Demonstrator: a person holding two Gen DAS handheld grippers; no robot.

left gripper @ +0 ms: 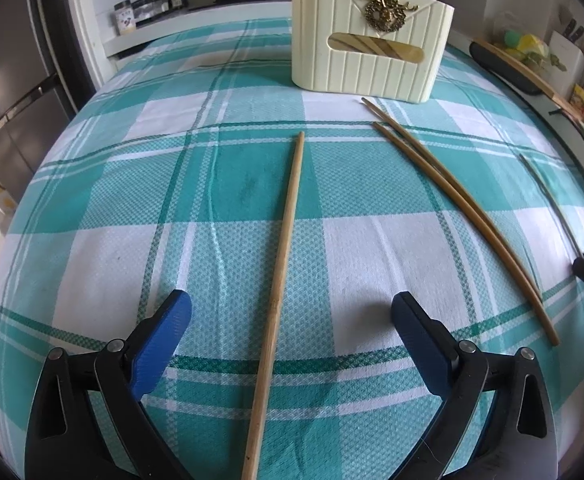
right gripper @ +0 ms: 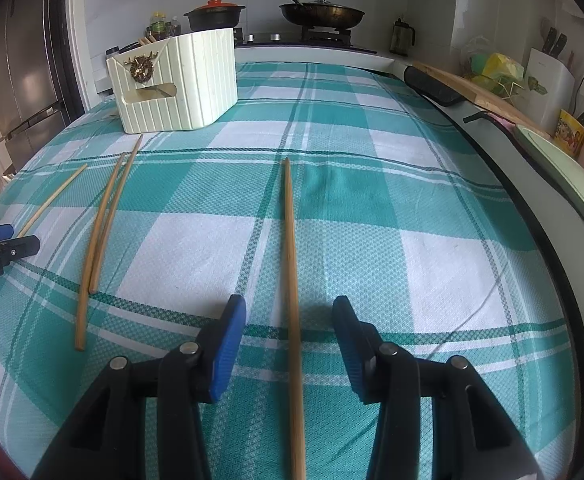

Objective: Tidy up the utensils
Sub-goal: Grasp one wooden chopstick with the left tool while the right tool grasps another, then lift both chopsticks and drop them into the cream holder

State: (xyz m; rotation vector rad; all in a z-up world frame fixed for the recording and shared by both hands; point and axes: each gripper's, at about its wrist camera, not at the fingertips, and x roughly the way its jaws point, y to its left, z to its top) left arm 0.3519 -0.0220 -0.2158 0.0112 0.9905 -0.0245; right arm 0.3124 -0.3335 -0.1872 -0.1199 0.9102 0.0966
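Observation:
A cream utensil holder (left gripper: 372, 40) with a gold emblem stands at the far side of the checked cloth; it also shows in the right wrist view (right gripper: 176, 84). My left gripper (left gripper: 292, 312) is open, its jaws on either side of a single bamboo chopstick (left gripper: 284, 264) lying on the cloth. A pair of chopsticks (left gripper: 452, 200) lies to its right. My right gripper (right gripper: 290, 316) is open around another chopstick (right gripper: 292, 280). The pair (right gripper: 100, 232) lies to its left, with the left gripper (right gripper: 4, 248) and its chopstick (right gripper: 52, 196) beyond.
The teal and white checked cloth (right gripper: 412, 240) covers the table. Behind it are a stove with a pan (right gripper: 322, 14) and a pot (right gripper: 214, 16), a fridge (right gripper: 24, 80) on the left, and a cutting board (right gripper: 480, 94) and knife block on the right counter.

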